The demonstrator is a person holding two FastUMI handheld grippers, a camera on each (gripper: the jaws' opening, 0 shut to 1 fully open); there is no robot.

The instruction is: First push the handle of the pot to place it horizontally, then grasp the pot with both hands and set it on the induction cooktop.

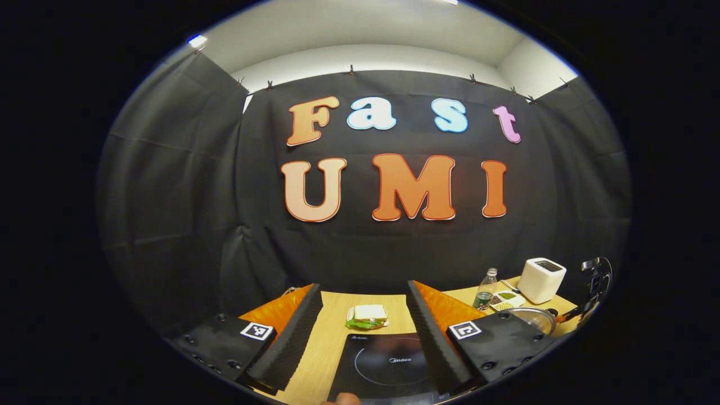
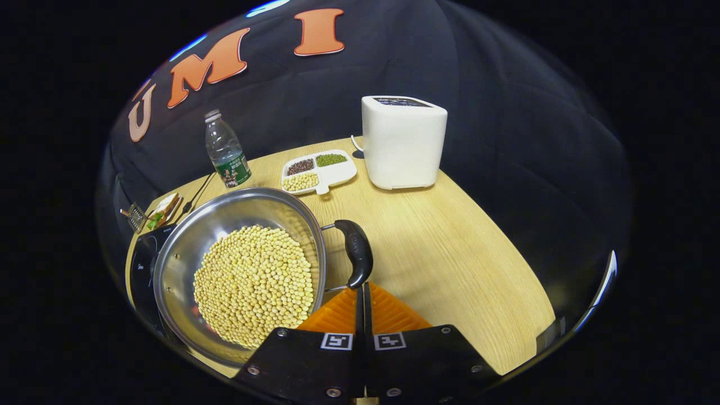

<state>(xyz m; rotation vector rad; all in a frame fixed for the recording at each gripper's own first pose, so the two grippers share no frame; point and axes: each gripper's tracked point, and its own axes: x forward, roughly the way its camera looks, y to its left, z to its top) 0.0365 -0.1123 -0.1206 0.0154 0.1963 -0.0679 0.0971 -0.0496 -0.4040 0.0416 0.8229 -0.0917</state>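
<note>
Just ahead of the right gripper [image 2: 360, 292], jaws together, sits the black handle [image 2: 358, 253] of a steel pot [image 2: 185, 247] laden with soybeans [image 2: 253, 284]: likely heavy and slick-walled, best gripped at its handles. Between the left gripper [image 1: 365, 320]'s wide-apart jaws lies the induction cooktop [image 1: 388, 365].

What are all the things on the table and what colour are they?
pot: 1, shiny silver with a black handle, near left of the table, beside the cooktop
soybeans: a heap, pale yellow, inside the pot
induction cooktop: 1, black, near edge of the table, in front of the left gripper
sandwich: 1, white bread with green filling, beyond the cooktop
bottle: 1, clear with a green label, at the back
divided dish: 1, white, holding dark, green and yellow beans, beside the toaster
toaster: 1, white, back right
table: 1, light wood
left gripper: orange and black, fingers apart
right gripper: orange and black, fingers together, tips at the handle
</note>
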